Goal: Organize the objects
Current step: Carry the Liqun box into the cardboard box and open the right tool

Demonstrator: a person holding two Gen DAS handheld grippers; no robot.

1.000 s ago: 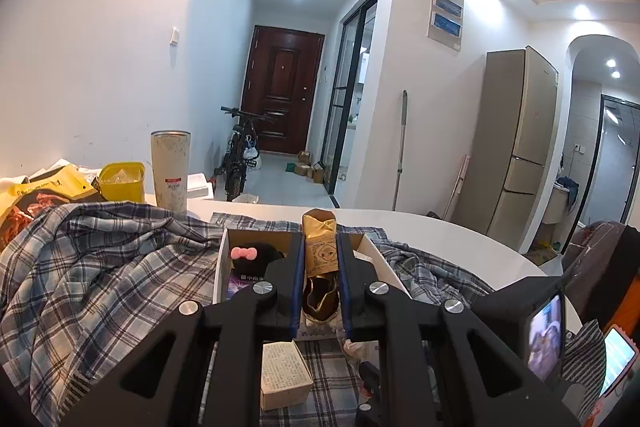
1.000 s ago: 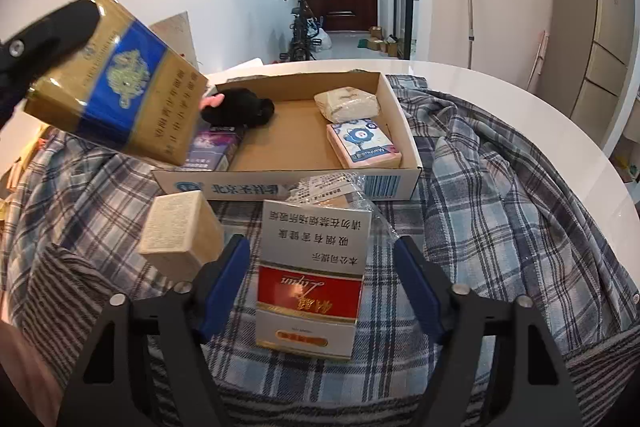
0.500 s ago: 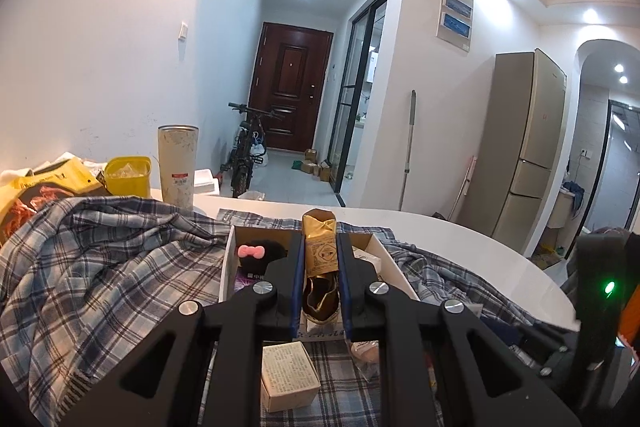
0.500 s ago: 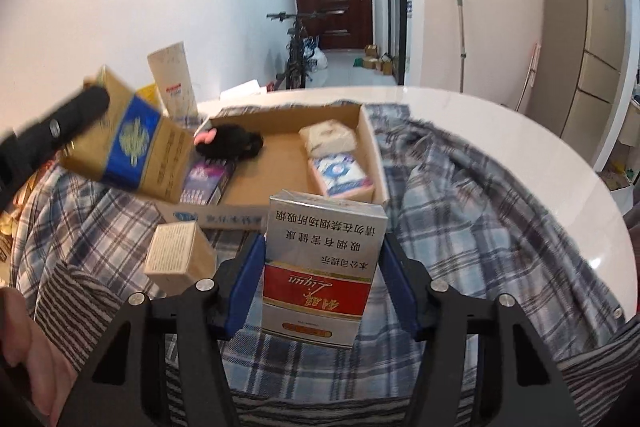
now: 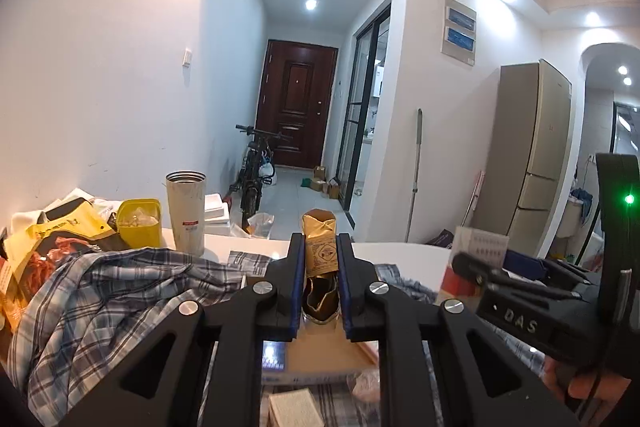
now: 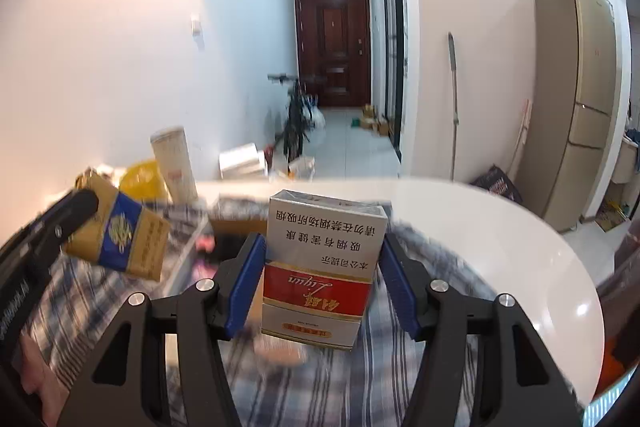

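The left tongs (image 5: 321, 259) are closed narrow on a gold and blue pack (image 5: 320, 247), which stands upright between the blue pads in the middle of the left wrist view. In the right wrist view the same gold and blue pack (image 6: 120, 237) hangs in the air at the left of the frame, above the checked cloth. The right tongs (image 6: 322, 255) hold a red and white pack (image 6: 322, 267) between their pads, in the lower middle of that frame. It is lifted and its print is upside down. In the left wrist view this red and white pack (image 5: 472, 259) shows at the right, beside the black body of the other tool.

Under both tongs lies the cardboard box (image 5: 324, 355), on a plaid shirt (image 5: 120, 291) that covers the white bench (image 6: 500, 239). Only a part of the box floor is seen, and this view is blurred, so I cannot tell well what is already inside; something dark with pink is in the middle left of the right wrist view. A small beige box (image 5: 294, 409) lies on the cloth at the bottom of the left wrist view, outside the cardboard box.

My judgement: the task is in the middle. Two packs are picked up but not yet put in the box, and the small beige box waits. At the upper left a metal tumbler (image 5: 186, 211), a yellow container (image 5: 140, 221) and a snack bag (image 5: 52, 247) stand outside the cloth.
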